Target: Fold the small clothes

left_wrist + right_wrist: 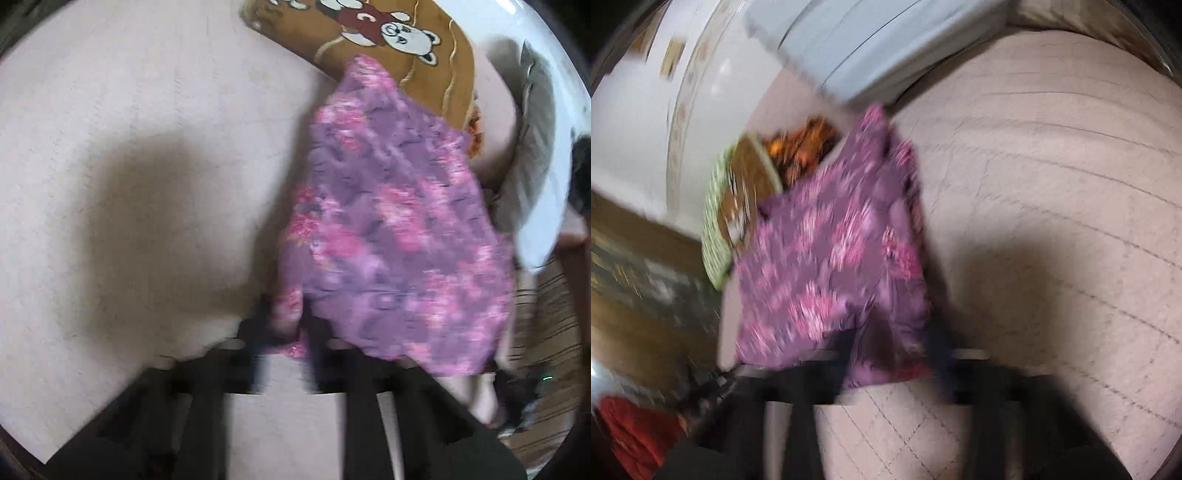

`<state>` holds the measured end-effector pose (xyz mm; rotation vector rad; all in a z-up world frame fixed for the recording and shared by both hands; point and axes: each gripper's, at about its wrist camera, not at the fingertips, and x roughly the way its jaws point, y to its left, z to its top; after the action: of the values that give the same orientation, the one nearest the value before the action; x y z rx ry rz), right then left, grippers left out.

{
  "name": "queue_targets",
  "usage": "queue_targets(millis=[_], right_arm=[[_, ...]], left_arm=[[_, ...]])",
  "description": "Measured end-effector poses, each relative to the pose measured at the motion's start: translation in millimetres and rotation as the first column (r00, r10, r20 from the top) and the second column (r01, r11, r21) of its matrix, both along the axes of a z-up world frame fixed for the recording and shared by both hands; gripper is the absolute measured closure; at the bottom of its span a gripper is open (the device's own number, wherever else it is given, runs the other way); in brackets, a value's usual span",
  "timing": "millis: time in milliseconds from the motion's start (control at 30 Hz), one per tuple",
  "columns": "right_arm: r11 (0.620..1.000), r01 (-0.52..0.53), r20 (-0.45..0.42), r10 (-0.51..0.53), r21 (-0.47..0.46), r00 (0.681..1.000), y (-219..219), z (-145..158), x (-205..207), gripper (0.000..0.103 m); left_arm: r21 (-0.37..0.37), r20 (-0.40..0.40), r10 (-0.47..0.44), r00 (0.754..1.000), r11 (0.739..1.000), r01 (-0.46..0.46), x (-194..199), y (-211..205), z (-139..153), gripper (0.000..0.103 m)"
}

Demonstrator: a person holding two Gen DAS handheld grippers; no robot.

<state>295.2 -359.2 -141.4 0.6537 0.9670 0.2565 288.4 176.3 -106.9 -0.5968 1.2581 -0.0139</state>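
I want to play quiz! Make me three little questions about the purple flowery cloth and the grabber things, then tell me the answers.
1. True or false: the left gripper is pinching an edge of the purple flowery cloth.
2. What is the right gripper holding? A) a red sock B) the purple flowery cloth C) nothing
3. Fill in: the brown cloth behind the purple one has cartoon ____ on it.

Key: 1 true. 2 B. 3 bears. Both pictures are blurry, so the fingers show only as dark shapes closed around the fabric over the pale quilted bedcover.
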Motion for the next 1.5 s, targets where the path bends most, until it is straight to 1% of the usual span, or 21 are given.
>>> queue_targets(millis=[33,100,167,200,267,367,433,500,567,633,700,800,867,933,1000,1133,1200,1333,1367,1433,1500], right_arm=[[0.999,-0.019,0.019,0.02,-0.04,1.0,6.1,8.3,-1.0,0.099],[0.999,-0.014,0.098,0.019,-0.049,0.995,3.2,30.2,-9.0,0.099],[0.998,0.033,0.157,-0.024,-0.051,0.987,-11.7,50.1,-15.5,0.099],[0.998,0.039,0.154,-0.029,-0.058,0.988,-16.4,49.8,-14.6,0.099],[0.992,0.039,0.09,-0.029,-0.122,0.996,-23.5,33.5,-9.1,0.099],[0.978,0.006,-0.03,-0.013,-0.209,0.999,-18.8,-2.8,0.0,0.099],[0.969,0.015,-0.017,-0.019,-0.246,1.0,-11.8,-5.5,-1.9,0.097],[0.974,0.014,-0.008,-0.016,-0.228,1.0,-7.2,1.5,-3.2,0.092],[0.973,0.021,0.002,-0.021,-0.23,1.0,-4.3,10.2,-7.0,0.092],[0.973,0.023,0.025,-0.017,-0.23,1.0,-4.3,22.4,-12.7,0.09],[0.973,0.026,0.043,-0.017,-0.229,0.999,-4.2,34.3,-17.7,0.089],[0.971,0.028,0.062,-0.014,-0.239,0.998,2.9,50.3,-16.5,0.081],[0.971,0.031,0.079,-0.013,-0.236,0.997,4.7,59.9,-15.9,0.074],[0.971,0.035,0.087,-0.015,-0.235,0.996,8.6,66.8,-10.6,0.064],[0.97,0.037,0.093,-0.015,-0.24,0.996,9.6,70.5,-5.0,0.059],[0.964,0.055,0.091,-0.032,-0.26,0.995,8.9,69.6,9.9,0.042],[0.961,0.069,0.084,-0.048,-0.269,0.995,8.6,66.4,19.7,0.038],[0.958,0.096,0.073,-0.079,-0.27,0.994,4.2,60.6,41.8,0.037],[0.959,0.109,0.078,-0.092,-0.263,0.993,1.2,61.3,48.9,0.037],[0.964,0.139,0.097,-0.12,-0.225,0.988,-6.6,62.4,64.5,0.037],[0.968,0.156,0.099,-0.139,-0.197,0.985,-11.1,60.7,79.1,0.037]], left_arm=[[-0.002,0.023,0.014,1.0,1.0,-0.014,-3.5,0.7,8.0,0.095],[0.047,0.069,0.003,0.998,0.999,-0.007,-6.9,-1.5,20.5,0.095],[0.103,0.064,-0.026,0.998,0.995,0.02,-7.2,-6.8,18.5,0.095],[0.136,0.034,-0.035,0.999,0.99,0.03,-5.2,-9.9,9.4,0.095],[0.126,-0.022,-0.031,0.999,0.991,0.033,-4.2,-7.1,-10.3,0.094],[0.1,-0.007,0.003,1.0,0.995,-0.002,-6.8,-2.8,-10.4,0.093],[0.163,-0.001,-0.006,1.0,0.987,0.007,-10.8,-7.1,-0.6,0.092],[0.268,0.016,-0.032,0.999,0.963,0.026,-15.3,-17.7,14.5,0.091],[0.342,0.051,-0.058,0.997,0.939,0.037,-19.8,-27.9,29.3,0.082],[0.387,0.086,-0.073,0.994,0.922,0.034,-24.6,-35.7,41.7,0.052],[0.409,0.135,-0.084,0.987,0.912,0.022,-31.3,-39.0,55.3,0.051],[0.441,0.166,-0.115,0.979,0.897,0.03,-36.8,-41.2,67.7,0.051],[0.447,0.171,-0.125,0.977,0.894,0.036,-38.1,-41.8,71.7,0.05],[0.444,0.165,-0.13,0.978,0.895,0.044,-32.2,-44.6,70.0,0.05],[0.442,0.163,-0.131,0.978,0.896,0.047,-32.6,-44.0,69.7,0.05],[0.471,0.148,-0.138,0.979,0.88,0.053,-23.2,-46.0,64.5,0.046],[0.498,0.131,-0.14,0.981,0.865,0.057,-14.3,-46.7,59.2,0.045],[0.55,0.083,-0.162,0.983,0.83,0.091,16.9,-38.4,53.4,0.045],[0.542,0.068,-0.155,0.986,0.835,0.094,28.5,-31.9,52.7,0.045],[0.482,0.035,-0.15,0.988,0.869,0.114,54.3,-17.4,50.9,0.045],[0.433,0.013,-0.136,0.991,0.894,0.117,73.8,-7.8,49.4,0.045]])
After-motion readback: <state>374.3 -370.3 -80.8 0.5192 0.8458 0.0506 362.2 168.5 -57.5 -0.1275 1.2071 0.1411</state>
